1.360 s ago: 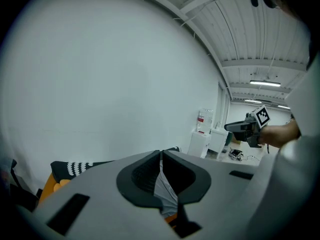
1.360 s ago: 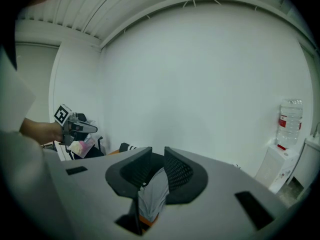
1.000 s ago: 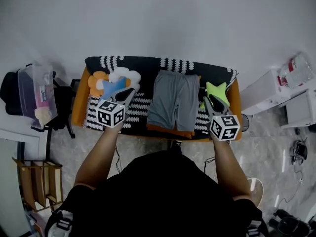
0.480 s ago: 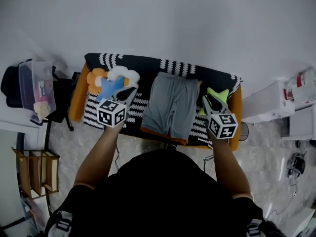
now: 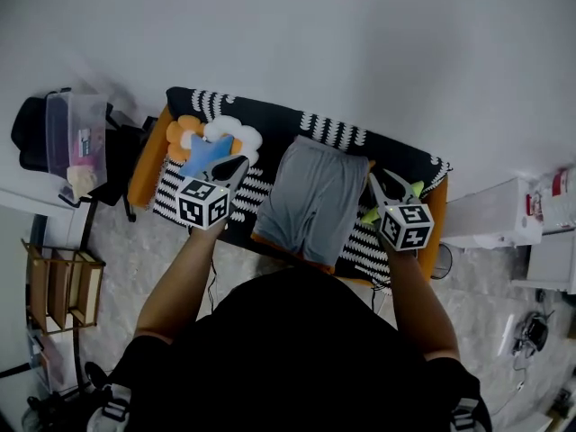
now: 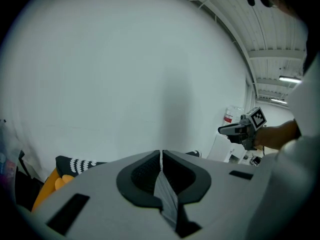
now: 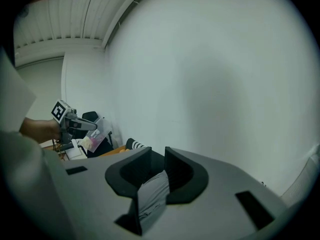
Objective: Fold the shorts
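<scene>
Flat light from a ceiling lamp [image 6: 290, 78] leaves barely a shadow. Both close views bulge with dark corners, and the left tongs [image 6: 161, 154] look soft.

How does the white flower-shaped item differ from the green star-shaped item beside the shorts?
The white flower-shaped item has rounded petals; the green star-shaped item has sharp points. The flower lies to the left of the shorts, the star to their right. The flower shows mostly in full, with a blue piece overlapping it, while the star is largely hidden behind the right gripper. Both rest on the black-and-white patterned cover.
</scene>
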`<state>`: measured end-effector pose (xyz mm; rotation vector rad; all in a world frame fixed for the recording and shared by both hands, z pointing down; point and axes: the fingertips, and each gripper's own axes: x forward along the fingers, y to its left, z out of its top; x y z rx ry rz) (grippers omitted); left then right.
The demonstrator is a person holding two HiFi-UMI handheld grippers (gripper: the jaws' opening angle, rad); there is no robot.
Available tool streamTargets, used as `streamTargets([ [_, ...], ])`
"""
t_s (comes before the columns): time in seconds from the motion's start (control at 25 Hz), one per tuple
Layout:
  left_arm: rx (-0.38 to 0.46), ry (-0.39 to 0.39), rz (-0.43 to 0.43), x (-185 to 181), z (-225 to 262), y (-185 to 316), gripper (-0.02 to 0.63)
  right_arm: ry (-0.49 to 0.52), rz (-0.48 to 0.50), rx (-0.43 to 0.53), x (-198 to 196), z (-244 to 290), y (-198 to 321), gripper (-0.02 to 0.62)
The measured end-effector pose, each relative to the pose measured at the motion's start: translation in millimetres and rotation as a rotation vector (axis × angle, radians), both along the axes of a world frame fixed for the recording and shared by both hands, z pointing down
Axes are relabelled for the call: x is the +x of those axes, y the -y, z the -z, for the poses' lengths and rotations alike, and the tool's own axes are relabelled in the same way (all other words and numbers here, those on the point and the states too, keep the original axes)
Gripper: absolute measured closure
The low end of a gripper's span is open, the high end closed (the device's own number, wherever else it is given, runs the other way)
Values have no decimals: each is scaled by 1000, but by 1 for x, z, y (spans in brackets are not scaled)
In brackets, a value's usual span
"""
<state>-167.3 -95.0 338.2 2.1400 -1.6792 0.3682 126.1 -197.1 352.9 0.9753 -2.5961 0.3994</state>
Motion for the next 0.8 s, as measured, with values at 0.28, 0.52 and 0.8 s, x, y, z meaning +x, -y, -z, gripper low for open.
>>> streamTargets([
  [0.28,-11,-4,60,-4,-9,10,572,11,91,-7,-12,-7,31,497],
  [0.52,-23,3,118,-18,-15,8,573,-27,205,26,-37,-12,49,476],
  [0.8,-38,-3,180,-44,-30,-4,573,-59,300,24,-78,-31,57,472],
])
